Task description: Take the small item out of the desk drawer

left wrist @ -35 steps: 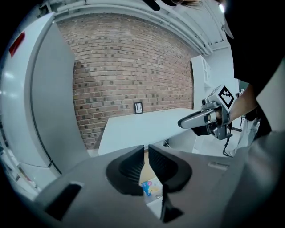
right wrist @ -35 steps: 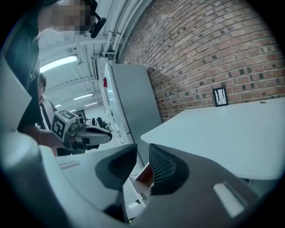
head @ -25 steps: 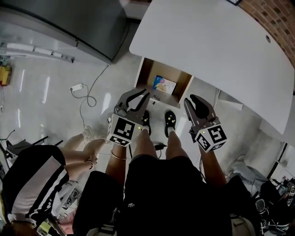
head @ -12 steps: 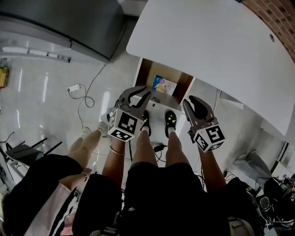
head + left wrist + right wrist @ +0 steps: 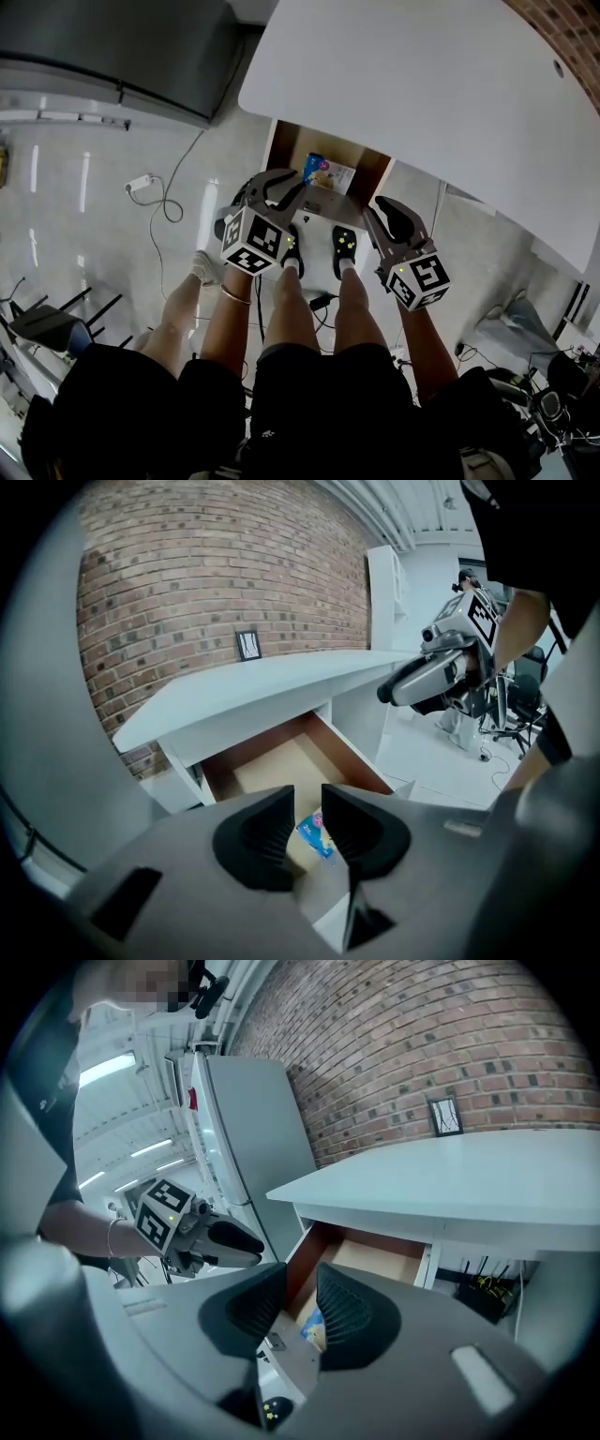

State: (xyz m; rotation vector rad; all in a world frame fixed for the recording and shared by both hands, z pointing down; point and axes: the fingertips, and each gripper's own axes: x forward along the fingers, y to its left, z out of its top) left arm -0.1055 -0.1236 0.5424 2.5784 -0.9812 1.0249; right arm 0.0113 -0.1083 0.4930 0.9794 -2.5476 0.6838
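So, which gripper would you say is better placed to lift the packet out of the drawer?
Probably the left gripper: its jaws have just been opening, nothing between them, aimed at the blue packet in the drawer, and its tips sit nearer it. The right gripper hangs by the drawer's front corner.

Two grippers are counted: the left gripper (image 5: 284, 185) and the right gripper (image 5: 387, 211). One white desk (image 5: 422, 103) is recorded, with one open drawer (image 5: 284, 152) and one small packet (image 5: 322, 173) inside it. One grey cabinet (image 5: 112, 47) is noted far left, and one power strip (image 5: 141, 183) on the floor (image 5: 94, 216).
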